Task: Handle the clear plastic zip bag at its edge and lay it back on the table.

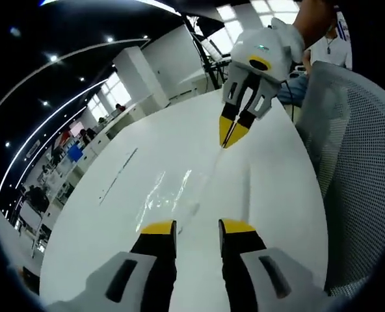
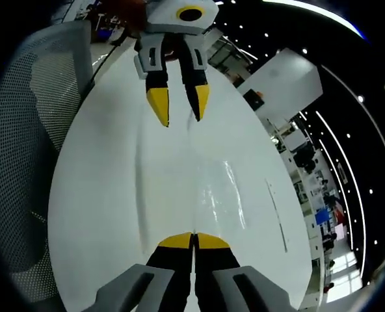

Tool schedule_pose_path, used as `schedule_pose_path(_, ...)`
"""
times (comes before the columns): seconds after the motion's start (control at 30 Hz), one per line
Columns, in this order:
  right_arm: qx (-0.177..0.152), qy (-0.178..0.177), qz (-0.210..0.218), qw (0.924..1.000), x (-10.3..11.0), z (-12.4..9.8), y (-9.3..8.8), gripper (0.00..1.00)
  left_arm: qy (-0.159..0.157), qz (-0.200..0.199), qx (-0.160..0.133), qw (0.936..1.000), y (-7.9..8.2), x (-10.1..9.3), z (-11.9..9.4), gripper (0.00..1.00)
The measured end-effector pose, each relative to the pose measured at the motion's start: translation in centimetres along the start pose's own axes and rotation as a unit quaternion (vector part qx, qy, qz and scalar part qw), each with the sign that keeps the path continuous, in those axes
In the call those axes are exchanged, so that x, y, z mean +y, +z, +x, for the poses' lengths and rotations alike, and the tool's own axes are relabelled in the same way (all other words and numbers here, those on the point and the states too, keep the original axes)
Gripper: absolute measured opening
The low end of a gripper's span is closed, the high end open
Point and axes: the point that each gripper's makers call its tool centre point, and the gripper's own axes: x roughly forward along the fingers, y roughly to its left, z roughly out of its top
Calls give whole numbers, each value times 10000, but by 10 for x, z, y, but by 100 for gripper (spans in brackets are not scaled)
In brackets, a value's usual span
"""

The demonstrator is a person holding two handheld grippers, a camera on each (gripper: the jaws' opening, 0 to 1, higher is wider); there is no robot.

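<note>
Right claw: your yellow-tipped right gripper (image 2: 193, 242) is clenched, jaws together, apparently pinching the near edge of the clear plastic zip bag (image 2: 222, 195).
Left claw: your left gripper (image 1: 197, 227) stands released, jaws parted, nothing between them.
Bag: just ahead of both claws, draped low over the white round table (image 2: 101, 195).
Risk: thin film could slip or fold under itself if you drop the edge unevenly.

I am seeing bare white table (image 1: 114, 214) lying open around the clear plastic zip bag (image 1: 170, 195) at centre frame; a mesh chair (image 1: 361, 169) is crowding the right edge of the left gripper view.
</note>
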Motion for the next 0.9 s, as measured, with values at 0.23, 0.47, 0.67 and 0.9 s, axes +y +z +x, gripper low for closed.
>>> schedule_pose_path(0.23, -96, 8, 111, 9999, -3, -4, 1, 0, -129, 292, 140, 9994, -3, -4, 4, 7)
schedule_pose_path(0.47, -176, -19, 309, 9994, -7, -6, 1, 0, -172, 446, 252, 9985, -5, -6, 7, 0)
schedule_pose_path(0.67, -166, -23, 332, 9993, -8, -9, 2, 0, -185, 677, 359, 9969, -6, -8, 9, 0)
schedule_pose_path(0.9, -177, 35, 308, 9994, -6, -11, 2, 0, -216, 807, 378, 9958, -5, -9, 9, 0)
